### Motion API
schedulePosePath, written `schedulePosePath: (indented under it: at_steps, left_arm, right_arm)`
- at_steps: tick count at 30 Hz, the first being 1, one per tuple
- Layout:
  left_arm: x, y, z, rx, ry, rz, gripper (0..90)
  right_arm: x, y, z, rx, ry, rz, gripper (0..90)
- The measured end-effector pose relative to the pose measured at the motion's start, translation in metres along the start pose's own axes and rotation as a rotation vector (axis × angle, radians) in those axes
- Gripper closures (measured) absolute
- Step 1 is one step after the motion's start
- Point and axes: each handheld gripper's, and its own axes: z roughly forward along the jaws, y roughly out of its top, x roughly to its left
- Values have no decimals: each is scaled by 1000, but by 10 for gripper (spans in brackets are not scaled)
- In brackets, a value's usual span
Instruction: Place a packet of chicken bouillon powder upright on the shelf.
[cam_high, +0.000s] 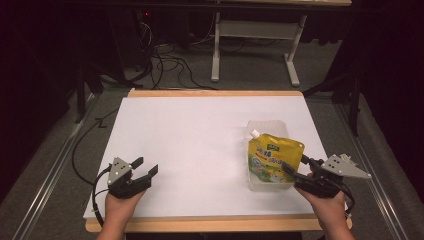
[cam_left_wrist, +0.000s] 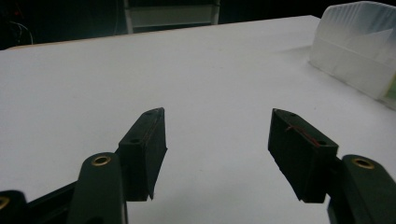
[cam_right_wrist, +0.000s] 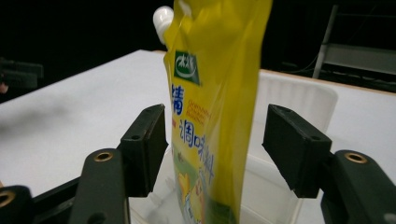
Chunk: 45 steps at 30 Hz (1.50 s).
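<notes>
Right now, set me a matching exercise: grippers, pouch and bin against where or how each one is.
1. yellow spouted plastic pouch
2. clear plastic bin
3. left gripper
4. right gripper

a. jaws open on either side of the pouch
b. open over bare white table
c. stands upright in the bin
d. on the table's right side

Pairs: 1-c, 2-d, 3-b, 4-a

A yellow spouted pouch (cam_high: 272, 159) with a white screw cap at its top corner, a green logo and blue lettering stands upright in a clear plastic container (cam_high: 265, 128) near the table's right edge; its lower end sits inside the container, its top rising above the rim
</notes>
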Motion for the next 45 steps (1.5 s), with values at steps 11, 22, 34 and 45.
schedulePosePath:
  at_steps: [11, 22, 34, 45]
  left_arm:
    - [-9, 2, 2, 5, -31, 33, 375]
    - [-13, 2, 4, 14, -53, 42, 372]
    - [-21, 2, 9, 35, -101, 57, 277]
    - [-33, 1, 19, 103, -114, 111, 84]
  right_arm:
    - [9, 23, -36, -118, -47, 12, 316]
    - [45, 42, -38, -155, 61, -40, 304]
    - [82, 34, 39, -36, 169, -98, 91]
    - [128, -9, 99, 81, 239, -77, 41]
